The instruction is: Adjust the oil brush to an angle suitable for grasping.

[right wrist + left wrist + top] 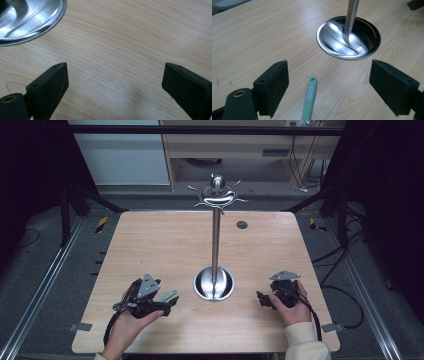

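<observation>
Left gripper view: slim mint-green plastic utensil handle (pixel 309 100), light, stiff, slick; lies between released left gripper (pixel 329 87); grasp mid-handle.

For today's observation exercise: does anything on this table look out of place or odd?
One thing: a green utensil handle lies flat on the table between the left gripper's open jaws, while the hooks of the steel hanging stand are bare. Nothing looks spilled or damaged.

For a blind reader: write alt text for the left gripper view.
A green handle lies on the wooden table between the open left gripper's black jaws, touching neither. Beyond stands a metal stand's round shiny base.
</observation>
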Motion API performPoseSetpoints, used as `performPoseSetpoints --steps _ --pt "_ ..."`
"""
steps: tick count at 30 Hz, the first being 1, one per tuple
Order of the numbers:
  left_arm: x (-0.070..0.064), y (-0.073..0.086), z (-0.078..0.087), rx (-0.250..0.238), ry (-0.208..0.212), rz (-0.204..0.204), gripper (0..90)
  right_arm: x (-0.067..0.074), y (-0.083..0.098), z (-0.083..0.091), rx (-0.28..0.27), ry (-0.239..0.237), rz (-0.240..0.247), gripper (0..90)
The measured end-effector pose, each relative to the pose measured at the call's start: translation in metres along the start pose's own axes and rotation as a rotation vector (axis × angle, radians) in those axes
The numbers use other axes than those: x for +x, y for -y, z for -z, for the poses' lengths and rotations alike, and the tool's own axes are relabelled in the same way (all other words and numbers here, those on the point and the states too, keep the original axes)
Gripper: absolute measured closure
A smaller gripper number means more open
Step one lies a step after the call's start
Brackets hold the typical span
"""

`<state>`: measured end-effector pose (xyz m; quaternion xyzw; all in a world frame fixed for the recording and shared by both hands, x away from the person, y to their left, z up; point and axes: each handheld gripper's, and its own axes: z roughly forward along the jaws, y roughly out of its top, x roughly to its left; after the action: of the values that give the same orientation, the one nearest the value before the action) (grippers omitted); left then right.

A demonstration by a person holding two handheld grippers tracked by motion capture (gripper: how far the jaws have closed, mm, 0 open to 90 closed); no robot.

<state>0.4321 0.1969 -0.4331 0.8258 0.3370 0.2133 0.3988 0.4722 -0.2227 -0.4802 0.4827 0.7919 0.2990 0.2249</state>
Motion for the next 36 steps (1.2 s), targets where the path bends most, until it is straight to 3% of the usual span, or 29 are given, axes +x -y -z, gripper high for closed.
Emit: performPoseSetpoints --steps 12,16,19,20,23,24,28,36 --pt "-0.006 0.000 -0.009 0.042 0.008 -0.030 16.6 0.000 0.000 0.001 -0.006 0.006 0.007 7.7" --pt "-0.007 0.001 -0.015 0.067 0.018 -0.043 21.4 0.001 0.000 0.001 -0.005 0.009 0.011 7.8" --pt "-0.007 0.002 -0.020 0.088 0.026 -0.046 35.2 0.001 -0.001 0.001 -0.006 0.012 0.014 7.8" --pt "-0.006 0.003 -0.022 0.097 0.031 -0.046 35.2 0.001 -0.001 0.001 -0.006 0.012 0.014 7.8" --pt "-0.005 0.005 -0.027 0.121 0.036 -0.053 53.2 0.002 -0.001 0.001 -0.009 0.016 0.018 7.9" --pt "-0.004 0.007 -0.028 0.133 0.041 -0.054 53.2 0.002 -0.001 0.001 -0.009 0.016 0.018 7.9" --pt "-0.001 0.011 -0.035 0.179 0.056 -0.056 71.7 0.002 -0.001 0.001 -0.010 0.017 0.018 7.9" --pt "0.007 0.017 -0.039 0.227 0.060 -0.036 86.1 0.001 -0.001 0.001 -0.012 0.017 0.019 7.9"
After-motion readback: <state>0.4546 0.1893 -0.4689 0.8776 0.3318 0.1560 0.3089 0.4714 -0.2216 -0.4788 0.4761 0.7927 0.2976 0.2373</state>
